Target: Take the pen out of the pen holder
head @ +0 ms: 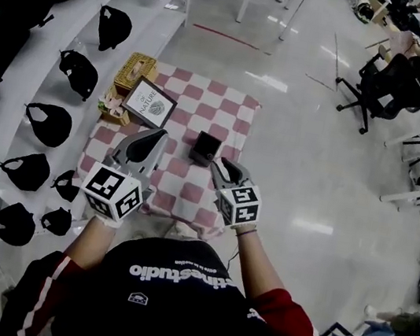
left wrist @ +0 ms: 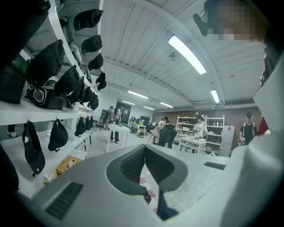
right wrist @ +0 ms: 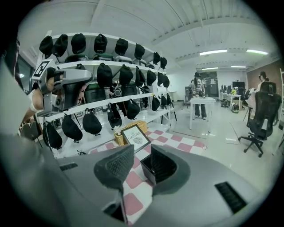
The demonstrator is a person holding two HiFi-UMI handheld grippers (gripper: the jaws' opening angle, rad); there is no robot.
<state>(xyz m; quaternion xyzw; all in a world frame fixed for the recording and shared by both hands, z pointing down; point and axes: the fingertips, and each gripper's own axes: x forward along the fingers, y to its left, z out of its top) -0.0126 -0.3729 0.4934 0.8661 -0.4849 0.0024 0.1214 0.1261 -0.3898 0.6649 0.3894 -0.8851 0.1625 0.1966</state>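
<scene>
A black square pen holder [head: 205, 148] stands on a pink-and-white checkered cloth [head: 189, 196]. I cannot make out a pen in it. My right gripper [head: 224, 172] hovers just right of and nearer than the holder. In the right gripper view, my right gripper [right wrist: 140, 156] is open, and the pen holder [right wrist: 147, 170] shows through the gap between its pads. My left gripper [head: 146, 147] hangs over the cloth to the holder's left. In the left gripper view, my left gripper [left wrist: 143, 150] is shut, with nothing between its meeting pads.
A framed picture [head: 150, 103] and a wicker basket [head: 136, 69] sit at the cloth's far left corner. White shelves hung with black caps [head: 48, 124] run along the left. An office chair [head: 384, 81] stands far right on the grey floor.
</scene>
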